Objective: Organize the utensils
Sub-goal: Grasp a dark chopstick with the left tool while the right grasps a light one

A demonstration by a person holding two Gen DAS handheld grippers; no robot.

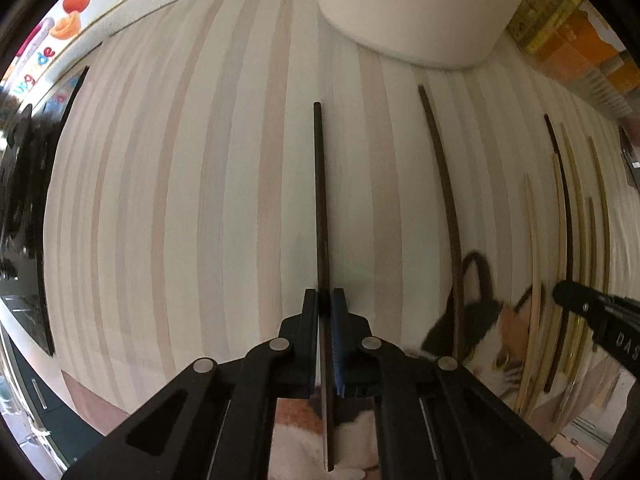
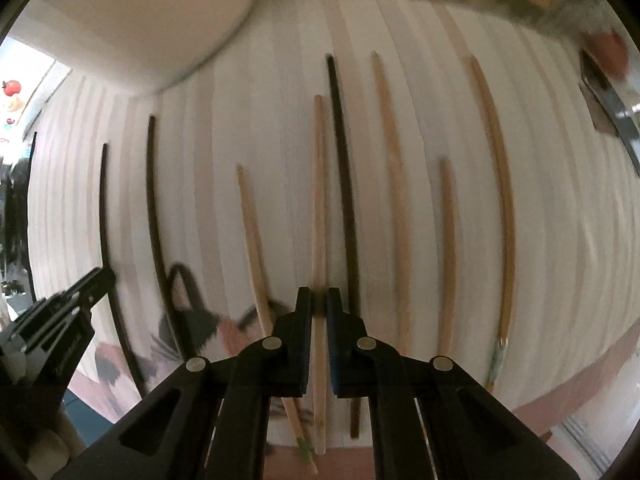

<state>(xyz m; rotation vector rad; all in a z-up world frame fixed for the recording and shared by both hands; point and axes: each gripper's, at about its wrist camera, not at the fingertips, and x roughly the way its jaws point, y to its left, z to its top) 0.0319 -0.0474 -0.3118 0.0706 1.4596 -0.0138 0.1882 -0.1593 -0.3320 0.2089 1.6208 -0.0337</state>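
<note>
Chopsticks lie in a row on a striped cloth (image 1: pixel 180 200). In the left wrist view my left gripper (image 1: pixel 325 300) points down and is shut on a dark brown chopstick (image 1: pixel 321 200), which runs straight away from the jaws. A second dark chopstick (image 1: pixel 444 200) lies to its right. In the right wrist view my right gripper (image 2: pixel 319 300) is shut on a light wooden chopstick (image 2: pixel 319 200). A black chopstick (image 2: pixel 344 184) lies just right of it, and several other light wooden ones (image 2: pixel 394 200) lie on either side. The left gripper (image 2: pixel 102 276) shows at that view's left edge.
A white round container (image 1: pixel 412 12) stands at the far edge of the cloth. Coloured boxes (image 1: pixel 576 48) line the far right. A cat picture (image 1: pixel 484 320) is printed on the cloth's near part. A metal utensil (image 2: pixel 608 100) lies at the far right.
</note>
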